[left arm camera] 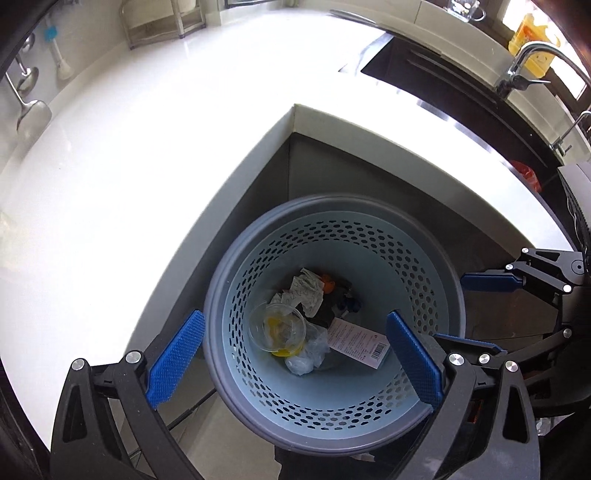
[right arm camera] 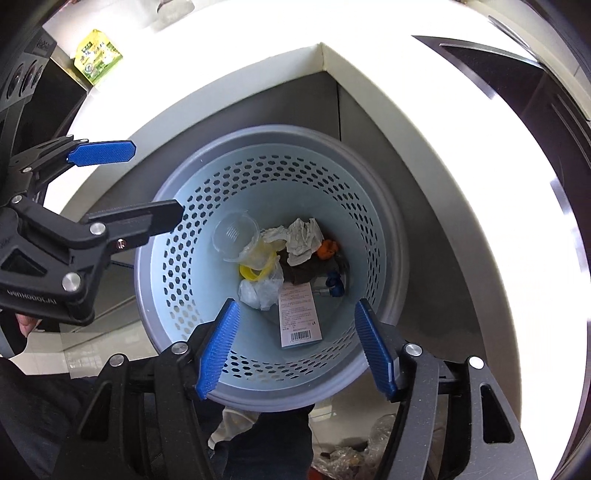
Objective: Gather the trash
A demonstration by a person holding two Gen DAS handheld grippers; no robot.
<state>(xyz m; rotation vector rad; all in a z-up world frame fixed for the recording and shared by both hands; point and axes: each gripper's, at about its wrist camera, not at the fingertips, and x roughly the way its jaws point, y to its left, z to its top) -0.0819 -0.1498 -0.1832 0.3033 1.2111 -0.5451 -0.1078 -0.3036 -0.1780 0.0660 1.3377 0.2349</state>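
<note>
A pale blue perforated trash basket stands on the floor in the inner corner of the white counter. Inside lie a clear plastic cup, crumpled paper, a barcoded paper slip, clear plastic wrap, orange and blue bits. My left gripper hovers above the basket, open and empty; it also shows in the right wrist view. My right gripper is open and empty over the basket's near rim; it also shows in the left wrist view.
A white L-shaped counter wraps around the basket. A dark sink with a tap lies at the right. A metal rack and hanging utensils stand at the back. A yellow-green packet lies on the counter.
</note>
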